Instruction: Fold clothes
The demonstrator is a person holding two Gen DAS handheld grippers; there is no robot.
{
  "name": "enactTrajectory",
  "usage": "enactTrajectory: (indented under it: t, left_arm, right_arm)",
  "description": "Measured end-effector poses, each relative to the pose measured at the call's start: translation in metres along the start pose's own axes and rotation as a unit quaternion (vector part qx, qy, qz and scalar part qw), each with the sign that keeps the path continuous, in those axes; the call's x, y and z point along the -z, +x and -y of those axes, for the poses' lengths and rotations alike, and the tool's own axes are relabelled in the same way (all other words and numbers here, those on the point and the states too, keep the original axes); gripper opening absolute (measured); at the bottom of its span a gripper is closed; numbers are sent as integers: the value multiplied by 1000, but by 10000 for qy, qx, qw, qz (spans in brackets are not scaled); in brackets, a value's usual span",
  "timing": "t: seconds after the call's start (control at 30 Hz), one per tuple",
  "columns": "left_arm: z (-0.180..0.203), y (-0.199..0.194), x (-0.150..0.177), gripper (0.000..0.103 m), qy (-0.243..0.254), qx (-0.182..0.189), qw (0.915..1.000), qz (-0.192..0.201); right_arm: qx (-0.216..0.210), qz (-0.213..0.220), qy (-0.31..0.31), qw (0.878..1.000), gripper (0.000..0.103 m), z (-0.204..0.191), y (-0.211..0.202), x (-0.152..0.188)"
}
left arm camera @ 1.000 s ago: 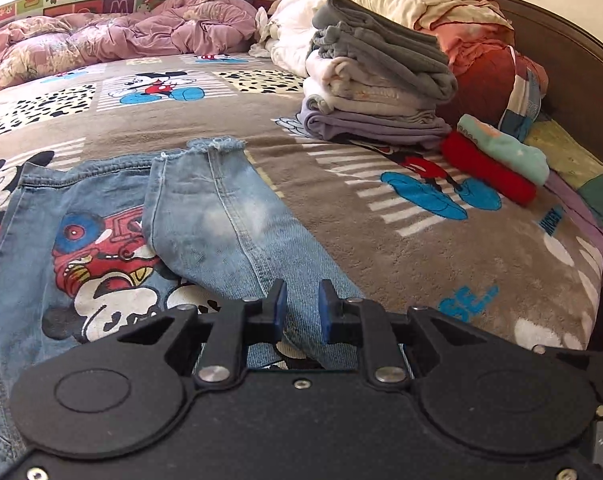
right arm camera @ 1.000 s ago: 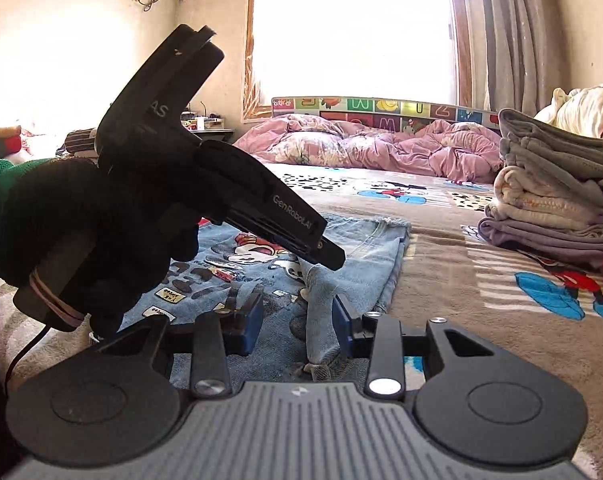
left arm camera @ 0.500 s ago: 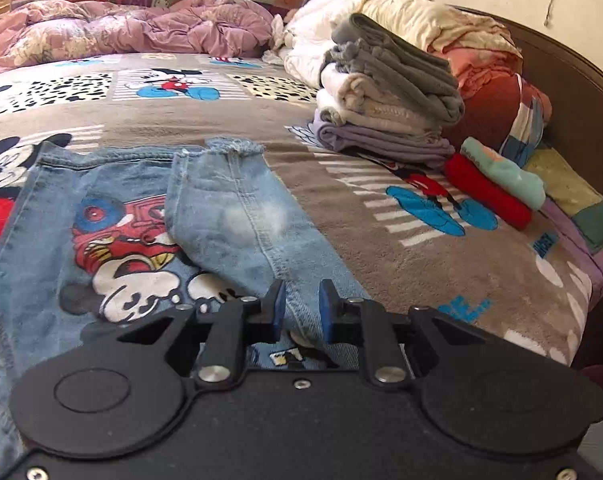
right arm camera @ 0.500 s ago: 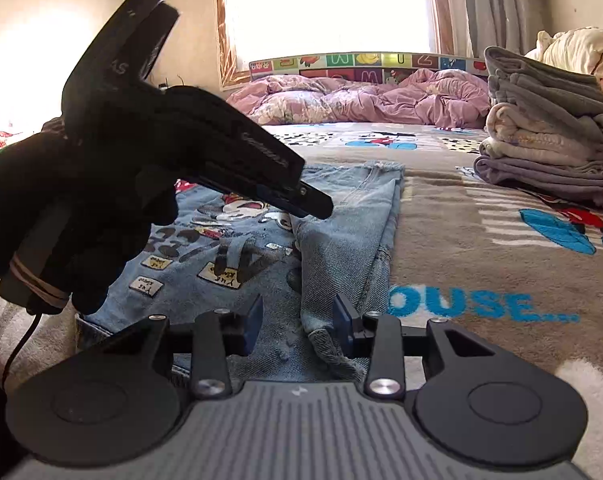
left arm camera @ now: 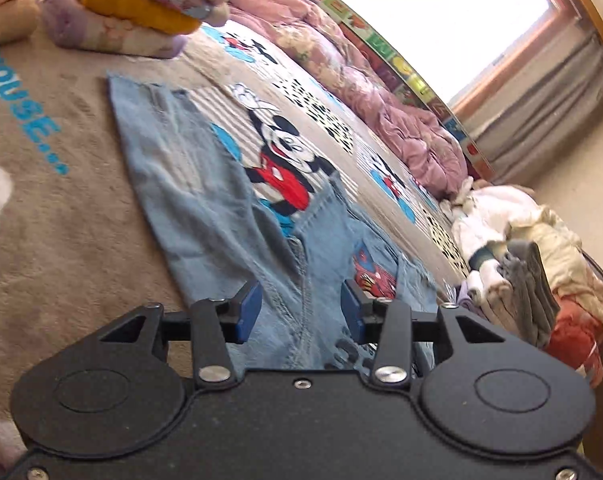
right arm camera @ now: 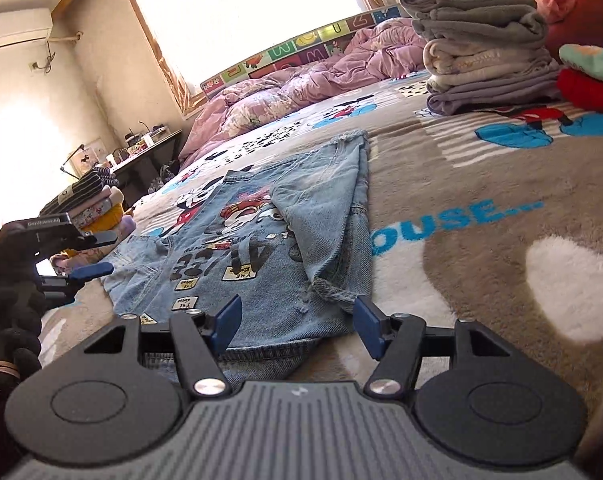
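Two grippers are in my views, and both have their jaws spread wide with nothing between them. My left gripper hangs low over the denim jacket, and its black body cuts off the near part of the cloth, so I cannot see where that edge ends. My right gripper sits at the jacket's near hem, which partly disappears under the grey housing. From the right wrist view I also see the left gripper at the far left, held in a black-gloved hand; the glove hides most of it.

The jacket lies flat on the bed's brown cartoon blanket, print side up, with one sleeve folded in over the body. Its long axis runs away from the right gripper toward the pink quilt bunched at the far side under the window. The small labels printed on it are too blurred to read.

A stack of folded grey and cream clothes stands well apart to the right, with a red and a mint roll beside it, cut by the frame edge. Another stack, striped on top and yellow below, sits just behind the left gripper. A cluttered desk stands beyond the bed, its items hard to make out against the glare.
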State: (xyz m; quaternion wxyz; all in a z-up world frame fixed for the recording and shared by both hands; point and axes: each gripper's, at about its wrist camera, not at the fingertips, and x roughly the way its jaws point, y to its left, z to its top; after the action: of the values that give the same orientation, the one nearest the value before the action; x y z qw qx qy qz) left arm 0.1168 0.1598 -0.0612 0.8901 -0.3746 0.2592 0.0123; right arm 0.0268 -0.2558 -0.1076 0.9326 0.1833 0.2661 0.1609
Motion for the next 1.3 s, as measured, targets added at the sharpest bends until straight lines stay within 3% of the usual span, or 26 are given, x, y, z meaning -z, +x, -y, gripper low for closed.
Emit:
enactTrajectory:
  t: [0.17, 0.33, 0.43, 0.63, 0.77, 0.83, 0.93, 1.0, 1.07, 1.17, 1.3]
  left_arm:
    - [-22, -7, -6, 44, -410, -447, 9979, 242]
    - [-59, -3, -16, 44, -907, -638, 9935, 266]
    - [-82, 6, -29, 44, -1289, -457, 9902, 275]
    - [-103, 23, -62, 42, -1283, -359, 9899, 494]
    - [-116, 30, -73, 35, -1442, -316, 9876, 535]
    - [-116, 32, -74, 35, -1433, -314, 9876, 557]
    - [-115, 36, -76, 33, -1364, -351, 9883, 582]
    - [-115, 40, -79, 27, -1309, -408, 9889, 571]
    - [-118, 41, -80, 23, -1333, -431, 9886, 559]
    - [-120, 40, -81, 23, -1401, -406, 9877, 558]
    - [-123, 36, -82, 23, -1511, -285, 9867, 529]
  right_arm:
    - [-221, -162, -11, 9996, 65, -11, -5, 6]
    - [-475, -173, -200, 9985, 66, -23, -5, 9]
    - [-660, -122, -229, 9975, 67, -24, -2, 8]
    - [-693, 31, 188, 9974, 67, -7, 9, 0]
    - [-627, 121, 430, 9970, 68, 4, 19, -1]
    - [-641, 186, 190, 9976, 68, -2, 23, 1]
    - [-568, 264, -919, 9938, 66, -36, 25, 5]
    - [-501, 235, -1922, 9798, 66, -69, 25, 12]
    - [-406, 183, -2893, 9562, 66, -110, 31, 21]
    - [-319, 107, -4051, 9136, 63, -165, 48, 32]
    - [-191, 30, -5152, 8569, 63, -226, 86, 47]
